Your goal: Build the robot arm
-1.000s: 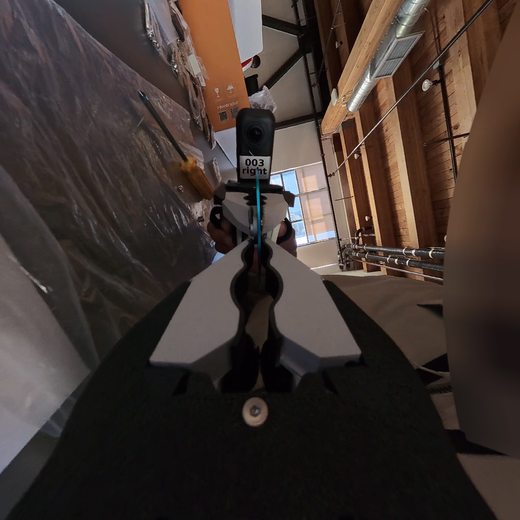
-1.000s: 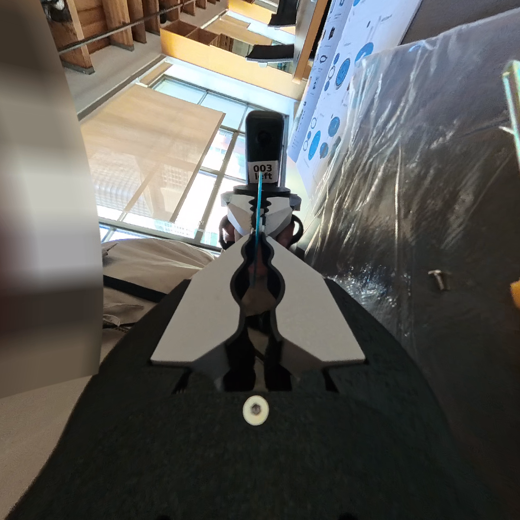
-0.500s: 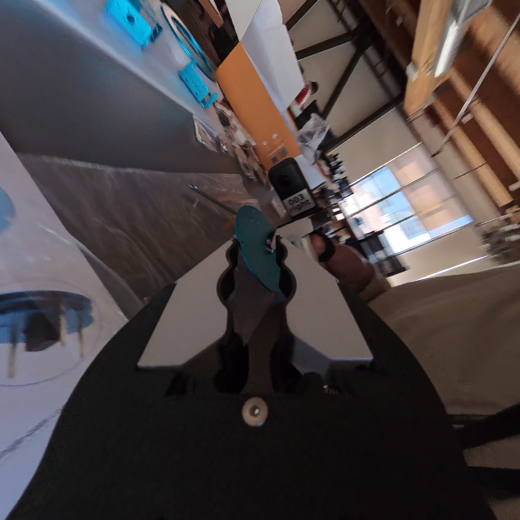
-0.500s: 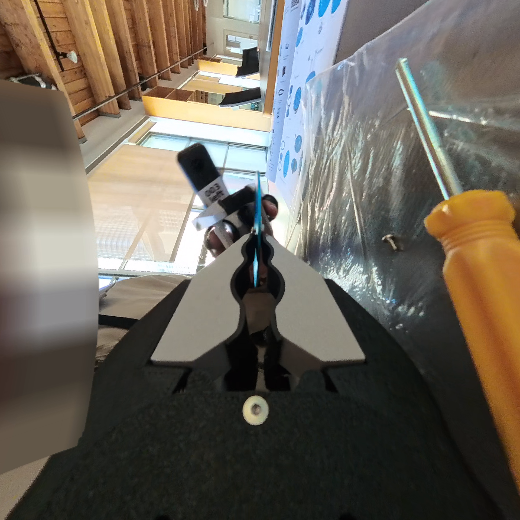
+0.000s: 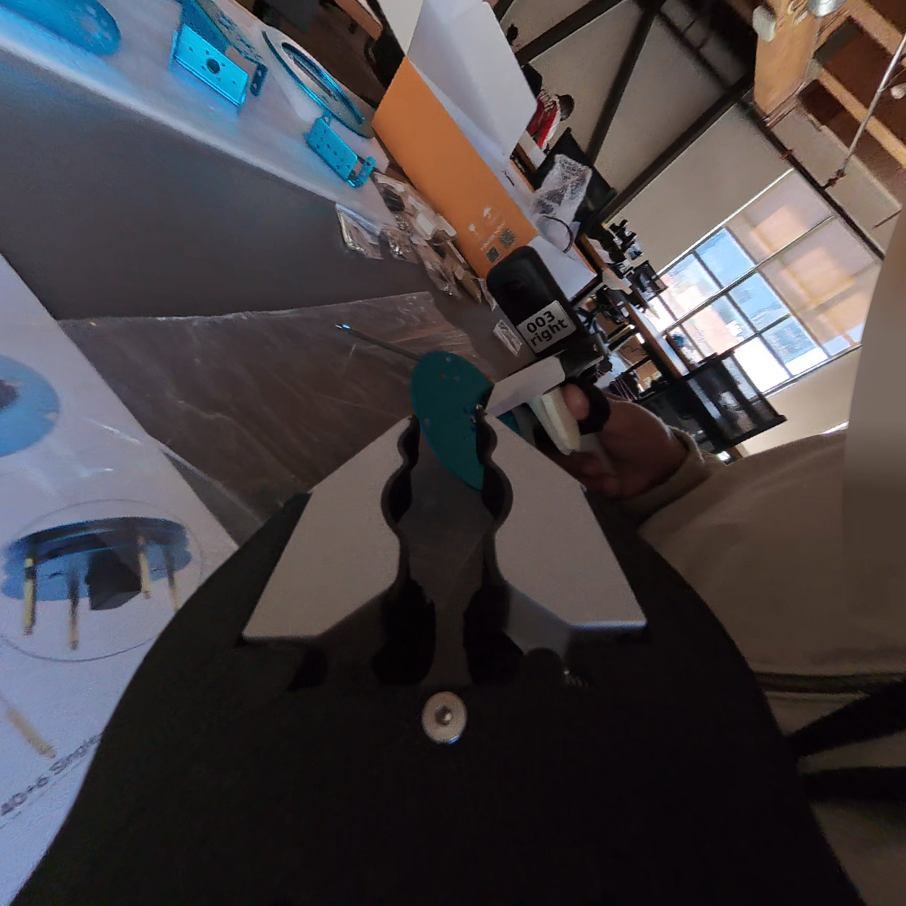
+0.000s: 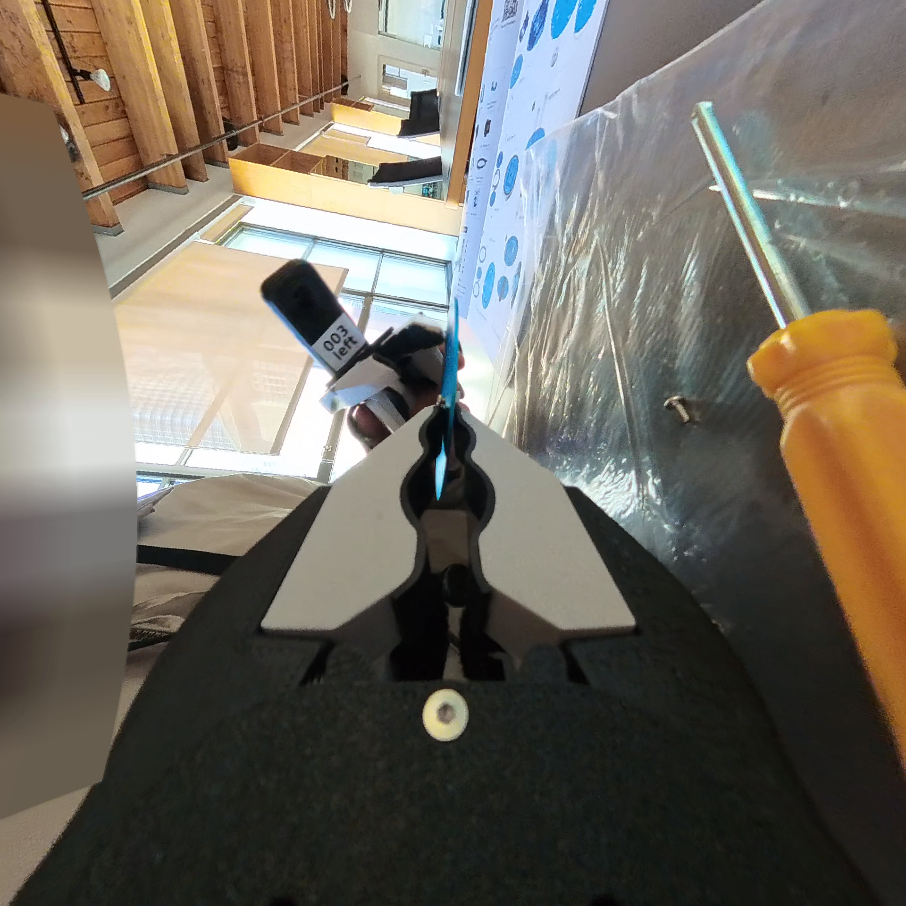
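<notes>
A thin blue metal disc with small holes is held in the air above the table. My right gripper is shut on its edge; in the right wrist view the disc shows edge-on between the tips. In the left wrist view the right gripper comes in from the right, held by a hand. My left gripper has its jaws parted, and the disc's lower part sits in the gap, turned at an angle. The left gripper shows tilted just left of the disc.
An orange-handled screwdriver and a small screw lie on a clear plastic sheet over the dark table. A white printed sheet, blue metal brackets, bags of small parts and an orange box are around it. Left tips to right tips: about 4 centimeters.
My left gripper has opened its jaws and swung round, so the disc now shows its face instead of its edge. The right gripper stays shut on the disc and has moved nearer the screwdriver.
</notes>
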Motion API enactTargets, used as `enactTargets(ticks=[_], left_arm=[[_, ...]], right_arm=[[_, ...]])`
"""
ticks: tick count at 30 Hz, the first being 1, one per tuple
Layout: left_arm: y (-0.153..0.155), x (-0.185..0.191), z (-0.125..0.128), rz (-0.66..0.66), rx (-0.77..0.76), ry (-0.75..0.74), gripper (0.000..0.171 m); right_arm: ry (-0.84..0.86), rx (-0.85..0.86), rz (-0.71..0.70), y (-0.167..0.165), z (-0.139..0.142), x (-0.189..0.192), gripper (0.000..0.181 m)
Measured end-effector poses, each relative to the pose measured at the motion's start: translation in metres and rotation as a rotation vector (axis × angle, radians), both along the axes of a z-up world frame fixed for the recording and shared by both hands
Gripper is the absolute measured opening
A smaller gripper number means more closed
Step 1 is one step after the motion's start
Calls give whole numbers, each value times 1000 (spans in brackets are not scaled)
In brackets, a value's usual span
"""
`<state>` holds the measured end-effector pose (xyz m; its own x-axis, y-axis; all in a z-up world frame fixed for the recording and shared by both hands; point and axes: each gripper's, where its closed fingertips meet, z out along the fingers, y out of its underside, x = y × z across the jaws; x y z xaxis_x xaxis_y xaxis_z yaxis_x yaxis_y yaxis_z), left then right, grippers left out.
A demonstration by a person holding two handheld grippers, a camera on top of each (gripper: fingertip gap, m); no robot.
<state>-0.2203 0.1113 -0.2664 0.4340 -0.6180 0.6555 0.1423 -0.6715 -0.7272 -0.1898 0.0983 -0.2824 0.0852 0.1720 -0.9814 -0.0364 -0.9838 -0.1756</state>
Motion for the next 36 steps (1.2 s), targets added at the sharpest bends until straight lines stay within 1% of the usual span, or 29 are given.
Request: enactTargets(ticks=[1,4,9,11,13,15,16,18,20,22,24,26,30,36], left_arm=[[-1,1,-2,-9,-8,-4,20],[-4,7,-13,-33,-27,59,13],[-2,10,-14,-32,-38,61,12],[1,7,-15,-4,-23,91,14],[7,2,-15,37,41,172,18],[7,1,-9,54,160,261,19],[3,6,-2,33,231,289,19],[-14,22,7,-59,340,331,19],[-24,33,4,-122,412,409,19],[-25,37,-3,-137,454,489,19],[-23,37,-8,-141,460,529,19],[-22,39,-8,-152,448,523,19],[-18,38,-8,-141,439,538,8],[-19,40,-12,-159,421,541,7]], right_arm=[[1,1,3,-1,0,0,2],[5,3,17,-3,1,1,3],[16,-6,17,-2,0,2,3],[11,1,24,-2,0,1,3],[-5,11,25,-3,-2,1,2],[-11,14,29,-3,-3,1,3],[-11,13,29,-4,-3,1,3],[-12,11,33,-4,-3,1,3],[-7,7,32,-4,-3,0,3],[-7,10,33,-4,-2,0,3],[-10,13,35,-5,-3,0,3],[-10,16,37,-6,-3,-1,3],[-4,17,34,-6,-2,-1,2],[-6,28,37,-7,-2,-1,3]])
